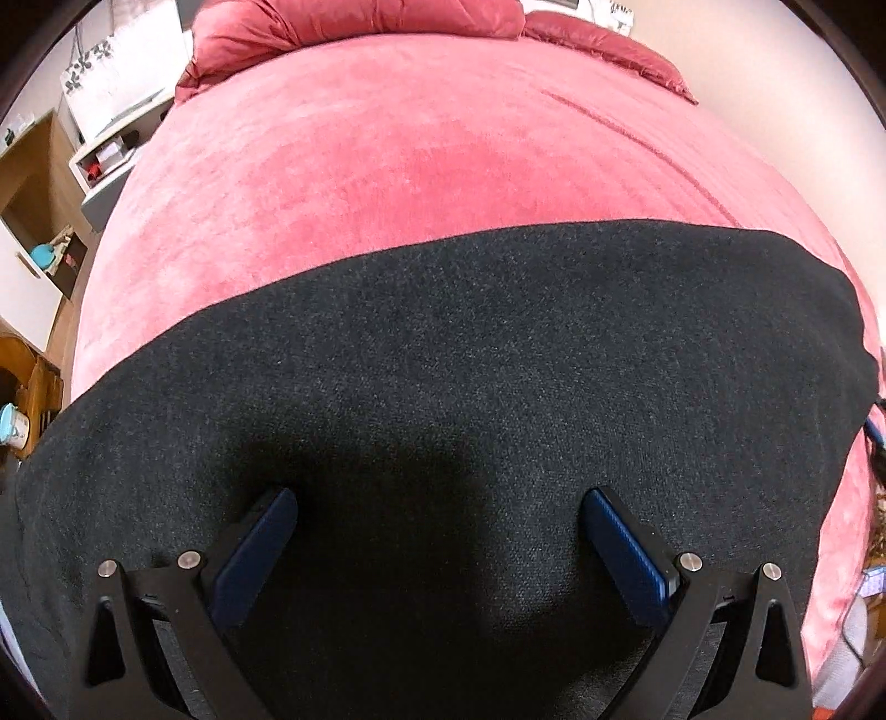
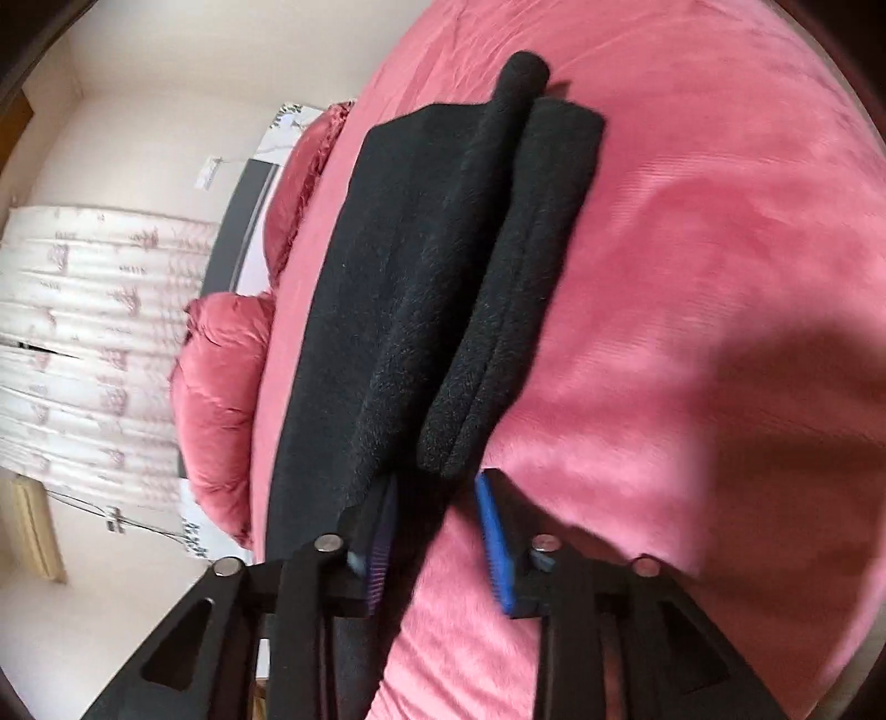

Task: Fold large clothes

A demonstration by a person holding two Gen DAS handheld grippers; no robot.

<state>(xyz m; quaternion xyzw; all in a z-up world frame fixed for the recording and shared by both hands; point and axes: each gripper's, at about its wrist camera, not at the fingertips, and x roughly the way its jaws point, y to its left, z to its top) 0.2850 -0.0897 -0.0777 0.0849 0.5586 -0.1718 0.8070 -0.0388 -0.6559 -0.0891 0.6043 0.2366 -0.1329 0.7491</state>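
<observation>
A dark charcoal knit garment [image 1: 470, 343] lies spread flat on a pink bed cover [image 1: 415, 149]. My left gripper [image 1: 440, 498] hovers just over its near part, jaws wide open, blue pads [image 1: 626, 548] empty. In the right wrist view the same garment [image 2: 443, 249] appears as a folded band with thick layered edges. My right gripper [image 2: 437, 487] is open at the garment's near end. A fold of the cloth lies between the fingers, and the left finger is partly covered by fabric.
Red pillows [image 1: 354, 22] lie at the head of the bed, also in the right wrist view [image 2: 221, 399]. A white nightstand [image 1: 105, 166] and wooden shelves [image 1: 39, 221] stand left of the bed. A white patterned curtain [image 2: 83, 332] hangs behind.
</observation>
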